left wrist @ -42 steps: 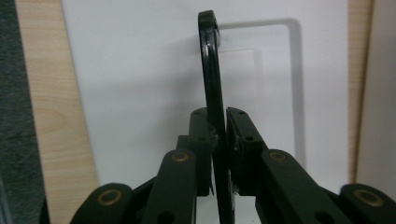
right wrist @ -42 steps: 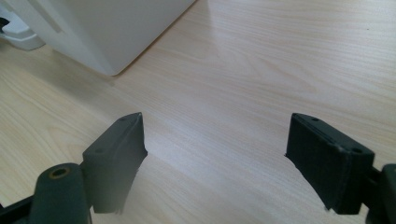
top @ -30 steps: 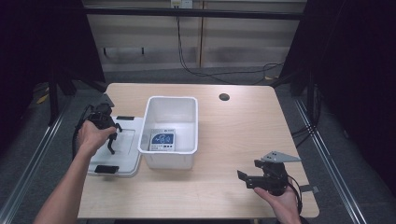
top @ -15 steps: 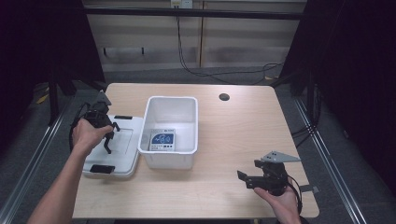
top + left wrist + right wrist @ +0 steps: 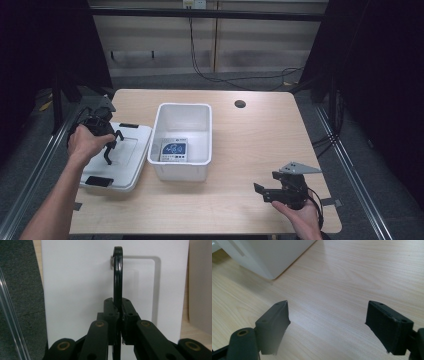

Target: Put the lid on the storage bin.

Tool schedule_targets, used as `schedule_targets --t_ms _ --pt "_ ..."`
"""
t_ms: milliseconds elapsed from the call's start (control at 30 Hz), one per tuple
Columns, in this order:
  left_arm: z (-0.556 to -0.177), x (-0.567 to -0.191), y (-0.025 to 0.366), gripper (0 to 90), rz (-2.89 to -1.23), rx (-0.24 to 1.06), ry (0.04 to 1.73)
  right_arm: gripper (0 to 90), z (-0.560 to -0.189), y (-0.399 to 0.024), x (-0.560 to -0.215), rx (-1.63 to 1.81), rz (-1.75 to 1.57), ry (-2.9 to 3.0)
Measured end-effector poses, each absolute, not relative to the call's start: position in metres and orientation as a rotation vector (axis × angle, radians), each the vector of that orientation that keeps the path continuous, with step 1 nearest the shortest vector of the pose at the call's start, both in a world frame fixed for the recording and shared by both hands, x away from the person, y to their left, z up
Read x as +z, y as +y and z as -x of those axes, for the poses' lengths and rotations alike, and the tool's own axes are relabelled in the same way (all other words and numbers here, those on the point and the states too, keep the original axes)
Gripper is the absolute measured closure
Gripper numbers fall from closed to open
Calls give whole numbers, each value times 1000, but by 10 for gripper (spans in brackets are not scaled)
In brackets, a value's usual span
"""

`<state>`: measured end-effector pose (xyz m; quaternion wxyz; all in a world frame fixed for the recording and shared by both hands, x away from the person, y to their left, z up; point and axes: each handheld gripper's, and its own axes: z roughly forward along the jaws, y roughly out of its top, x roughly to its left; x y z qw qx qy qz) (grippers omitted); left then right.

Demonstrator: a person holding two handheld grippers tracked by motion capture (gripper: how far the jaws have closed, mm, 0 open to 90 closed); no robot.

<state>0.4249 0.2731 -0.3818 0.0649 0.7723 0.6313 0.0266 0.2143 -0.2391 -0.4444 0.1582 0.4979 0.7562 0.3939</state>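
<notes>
A white lid [image 5: 129, 161] lies on the left of the wooden table [image 5: 260, 140], beside an open white bin [image 5: 184, 106]. My left gripper [image 5: 109, 151] points down over the lid and is shut on its thin black handle [image 5: 117, 272], which stands up from the lid's recessed top [image 5: 75, 290]. The jaws [image 5: 117, 305] pinch the handle from both sides. My right gripper [image 5: 260, 192] hovers over bare wood at the front right. Its jaws [image 5: 327, 322] have just opened a little further and nothing is between them.
A small white and blue box [image 5: 175, 150] lies inside the bin. Black latches [image 5: 99, 181] sit at the lid's near and far ends. A round hole [image 5: 240, 104] marks the table's far side. The bin's corner [image 5: 269, 255] stands ahead of the right gripper.
My left hand has risen a little with the handle in its grip, and the lid's left side has shifted slightly outward. The right hand has kept its place.
</notes>
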Motion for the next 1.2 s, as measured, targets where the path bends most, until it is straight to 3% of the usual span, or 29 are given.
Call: schedule_targets --t_ms 1200 --pt "-415 -335 289 849 -2304 86 1847 149 -215 -238 -445 1127 -1415 2171"
